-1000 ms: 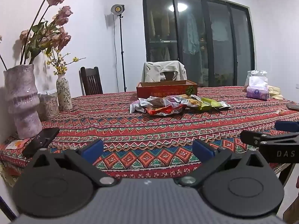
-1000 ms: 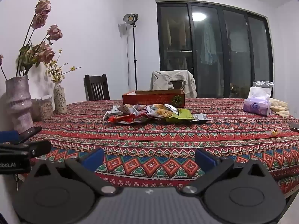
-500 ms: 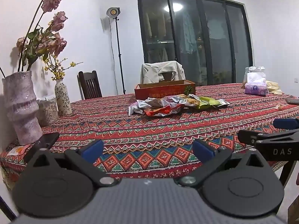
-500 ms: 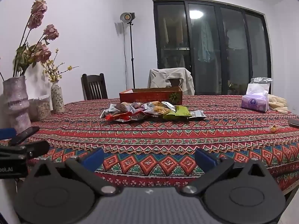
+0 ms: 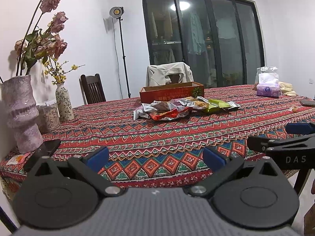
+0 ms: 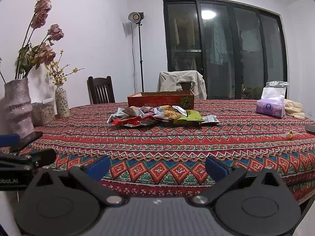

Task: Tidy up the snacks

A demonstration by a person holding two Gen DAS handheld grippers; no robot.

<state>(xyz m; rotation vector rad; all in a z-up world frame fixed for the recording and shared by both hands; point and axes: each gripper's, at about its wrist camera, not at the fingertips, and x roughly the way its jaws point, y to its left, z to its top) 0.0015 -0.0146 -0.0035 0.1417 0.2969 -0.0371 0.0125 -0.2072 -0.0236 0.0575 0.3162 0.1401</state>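
Note:
A pile of snack packets (image 5: pixel 183 109) lies mid-table on the patterned cloth, also in the right wrist view (image 6: pixel 163 116). Behind it stands an open red cardboard box (image 5: pixel 171 94), also in the right wrist view (image 6: pixel 160 99). My left gripper (image 5: pixel 155 159) is open and empty, above the table's near edge, far short of the pile. My right gripper (image 6: pixel 156 166) is open and empty at the same near edge. Each gripper shows at the other view's side: the right one (image 5: pixel 283 139) and the left one (image 6: pixel 23 153).
Two vases with flowers (image 5: pixel 21 110) (image 5: pixel 64 102) and jars (image 5: pixel 48 116) stand at the left. A black phone (image 5: pixel 44 150) lies at the near left. A tissue pack (image 5: pixel 267 87), gloves, another phone (image 5: pixel 308 103) and a small wrapped candy (image 6: pixel 289 134) are at the right. Chairs stand behind.
Both grippers have dropped a little and tilted, so the table looks flatter and the pile sits slightly lower in view. Jaws stay open and nothing on the table has moved.

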